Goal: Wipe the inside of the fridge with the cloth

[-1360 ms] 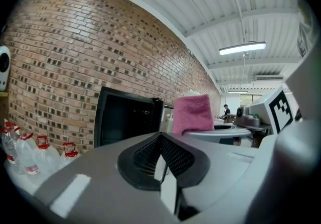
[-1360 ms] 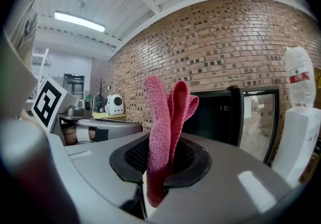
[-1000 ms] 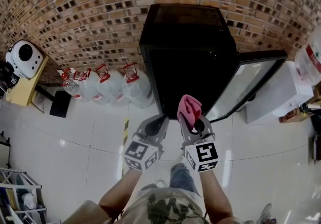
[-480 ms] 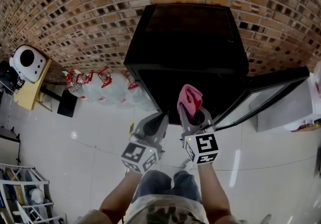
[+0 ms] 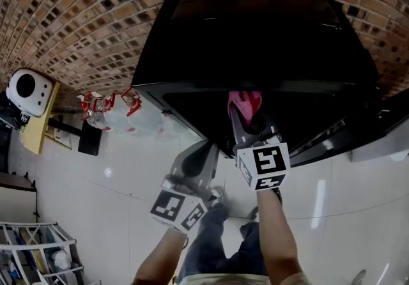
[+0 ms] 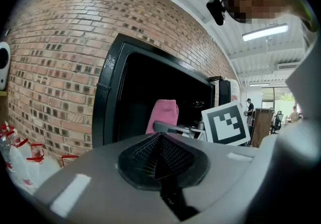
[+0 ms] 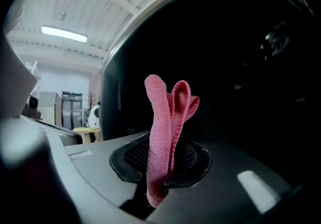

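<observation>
- Pink terry cloth [image 5: 245, 103]: pinched low down between the jaws of the right gripper [image 5: 247, 117], with its folded loops standing free above the fingertips.
- Black cabinet fridge [image 5: 255, 28]: it stands against a red brick wall [image 5: 70, 15], its glass door [image 5: 345, 133] swung open to the right.
- Change over the last second: in the head view the fridge has grown from the middle of the frame to fill the whole upper part. The cloth, earlier well in front of the opening, now sits at its mouth, just under the top front edge.
- Meaning for the task: the approach looks nearly finished and wiping has not begun. No view shows the cloth touching an inner surface.
- Left gripper [image 5: 206, 148]: jaws pressed together on nothing, hanging lower and to the left, outside the opening.
- Head view only: shows both grippers together, the fridge top and the open door. The interior is plain black there.
- Right gripper view only: shows the cloth [image 7: 168, 132] passing down between the closed pads of the right gripper [image 7: 165, 170]. Faint shapes show in the dark cavity behind, too dim to name.
- Left gripper view only: shows the cloth [image 6: 163, 115] from the side, set against the dark opening within the fridge's black frame, beyond the left gripper [image 6: 159, 157].
</observation>
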The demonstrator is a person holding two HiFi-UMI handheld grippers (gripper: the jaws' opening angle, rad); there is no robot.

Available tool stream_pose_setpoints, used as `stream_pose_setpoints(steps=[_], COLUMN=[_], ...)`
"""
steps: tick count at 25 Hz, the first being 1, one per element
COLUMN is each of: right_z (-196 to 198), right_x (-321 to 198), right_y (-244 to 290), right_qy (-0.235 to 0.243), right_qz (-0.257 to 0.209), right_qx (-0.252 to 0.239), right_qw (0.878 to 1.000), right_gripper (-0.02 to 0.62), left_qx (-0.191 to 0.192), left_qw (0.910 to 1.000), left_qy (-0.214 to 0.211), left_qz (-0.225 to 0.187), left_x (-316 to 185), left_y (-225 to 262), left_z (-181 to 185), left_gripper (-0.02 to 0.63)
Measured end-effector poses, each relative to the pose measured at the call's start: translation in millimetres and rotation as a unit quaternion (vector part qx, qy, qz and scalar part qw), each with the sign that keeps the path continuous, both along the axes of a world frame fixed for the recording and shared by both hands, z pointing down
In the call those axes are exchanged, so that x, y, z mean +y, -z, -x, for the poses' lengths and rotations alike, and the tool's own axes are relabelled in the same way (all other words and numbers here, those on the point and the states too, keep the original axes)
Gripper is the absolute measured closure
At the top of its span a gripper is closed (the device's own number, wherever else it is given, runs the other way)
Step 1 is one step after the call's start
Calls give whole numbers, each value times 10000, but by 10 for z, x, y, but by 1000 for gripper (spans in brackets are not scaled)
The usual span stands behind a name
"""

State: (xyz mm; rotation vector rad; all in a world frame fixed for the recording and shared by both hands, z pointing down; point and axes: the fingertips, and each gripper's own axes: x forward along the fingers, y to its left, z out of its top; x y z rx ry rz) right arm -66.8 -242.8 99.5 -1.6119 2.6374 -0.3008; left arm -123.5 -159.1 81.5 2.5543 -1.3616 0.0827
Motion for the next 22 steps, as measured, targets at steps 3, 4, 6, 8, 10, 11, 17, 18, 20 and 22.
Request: stream_pose_setpoints(steps=[3, 4, 6, 8, 10, 11, 17, 18, 20, 22], right_z=[98, 114, 141, 176, 227, 248, 379, 414, 471, 513], right_x=[-328, -448, -696, -921, -1116, -1211, -1778, -1859, -1981, -2038], right_y=[-275, -373, -545, -654, -709, -730, -728, -737, -785, -833], right_qy=[108, 98, 19, -19, 19, 43, 186, 247, 375, 492], right_qz=[-164, -208, -288, -389, -519, -576, -840, -858, -827, -746], right_qx=[107, 156, 212, 200, 235, 298, 689, 765, 918, 992], right_qw=[9998, 9996, 9994, 9990, 9984, 9979, 9939, 9931, 9916, 9910], right_gripper=[532, 532, 532, 532, 532, 532, 532, 532, 532, 532], left_qx=[21, 10, -88, -186, -175, -146, -50, -64, -49, -18], left_qw=[9997, 9994, 9987, 9980, 9980, 9981, 9969, 9965, 9964, 9967], left_qy=[-177, -247, -366, -412, -406, -413, -605, -623, -642, -601], left_qz=[-162, -224, -355, -448, -446, -429, -492, -545, -547, -541], left_x=[-179, -218, -267, -298, -334, -352, -404, -413, -416, -419], left_y=[-173, -236, -383, -549, -696, -749, -854, -871, -910, -942], left_z=[14, 19, 29, 39, 60, 70, 71, 81, 86, 106], left_gripper=[612, 612, 612, 612, 612, 612, 612, 612, 612, 612])
